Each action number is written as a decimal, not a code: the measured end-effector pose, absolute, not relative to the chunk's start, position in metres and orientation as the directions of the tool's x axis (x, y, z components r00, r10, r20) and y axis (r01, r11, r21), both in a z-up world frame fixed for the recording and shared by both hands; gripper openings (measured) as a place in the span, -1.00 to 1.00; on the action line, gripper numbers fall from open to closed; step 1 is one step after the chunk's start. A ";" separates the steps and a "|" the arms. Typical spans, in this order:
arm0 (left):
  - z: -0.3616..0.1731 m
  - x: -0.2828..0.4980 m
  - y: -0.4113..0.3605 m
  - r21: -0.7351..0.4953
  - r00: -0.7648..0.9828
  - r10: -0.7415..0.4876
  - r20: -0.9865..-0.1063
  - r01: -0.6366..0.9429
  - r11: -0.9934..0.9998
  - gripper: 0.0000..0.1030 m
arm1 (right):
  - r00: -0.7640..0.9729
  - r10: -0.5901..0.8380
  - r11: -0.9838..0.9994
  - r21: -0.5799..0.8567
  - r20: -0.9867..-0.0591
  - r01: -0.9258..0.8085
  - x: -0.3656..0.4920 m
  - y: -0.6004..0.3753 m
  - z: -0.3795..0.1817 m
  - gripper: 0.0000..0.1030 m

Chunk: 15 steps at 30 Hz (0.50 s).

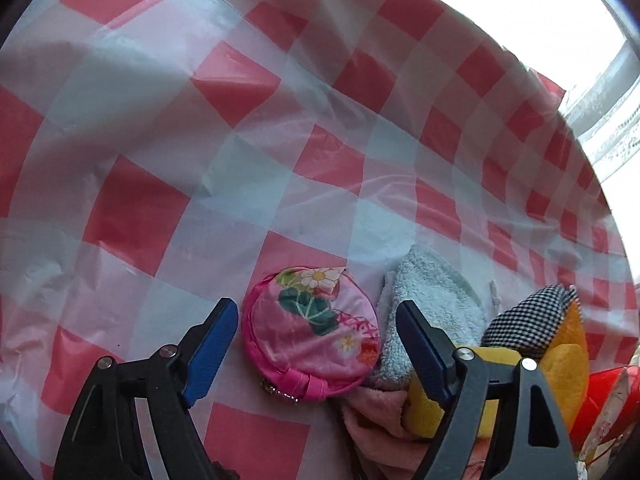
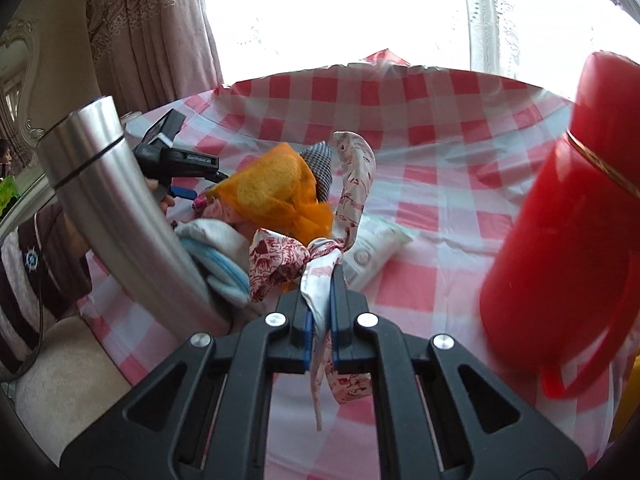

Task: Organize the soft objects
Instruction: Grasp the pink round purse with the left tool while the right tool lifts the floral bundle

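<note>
Right gripper [image 2: 320, 300]: clamped on the patterned scarf [image 2: 296, 256], which is light, limp and likely slippery; best held near its knot.
Left gripper [image 1: 316, 336]: jaws wide, empty, above the floral pouch [image 1: 316, 328].
Pile: towel [image 1: 432, 304] beside pouch on tabletop [image 1: 160, 140].

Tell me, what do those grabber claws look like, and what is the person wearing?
Each gripper, left and right, has black angular plastic arms with cut-out slots, shiny silver round bolts and two blue ribbed pads. The person wears a dark brown and pale striped sleeve with a small ship's-wheel emblem; a dark cable hangs beside it.
</note>
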<state>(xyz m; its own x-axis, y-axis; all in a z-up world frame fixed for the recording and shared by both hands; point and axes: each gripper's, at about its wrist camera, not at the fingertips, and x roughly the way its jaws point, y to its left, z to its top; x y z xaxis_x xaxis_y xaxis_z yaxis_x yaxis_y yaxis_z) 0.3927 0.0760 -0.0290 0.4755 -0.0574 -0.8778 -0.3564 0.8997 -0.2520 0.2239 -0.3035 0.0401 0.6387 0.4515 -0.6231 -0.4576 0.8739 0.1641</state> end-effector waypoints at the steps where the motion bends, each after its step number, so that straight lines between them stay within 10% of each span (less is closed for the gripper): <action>1: -0.032 0.396 0.075 -0.233 0.454 -0.046 -0.890 -0.367 0.901 0.59 | 0.638 0.442 0.878 0.161 -0.630 -0.450 0.219 -0.307 0.037 -0.84; 15: -0.038 0.357 0.078 -0.162 0.446 -0.004 -0.895 -0.317 0.935 0.41 | 0.607 0.408 0.901 0.195 -0.682 -0.387 0.185 -0.333 0.016 -0.84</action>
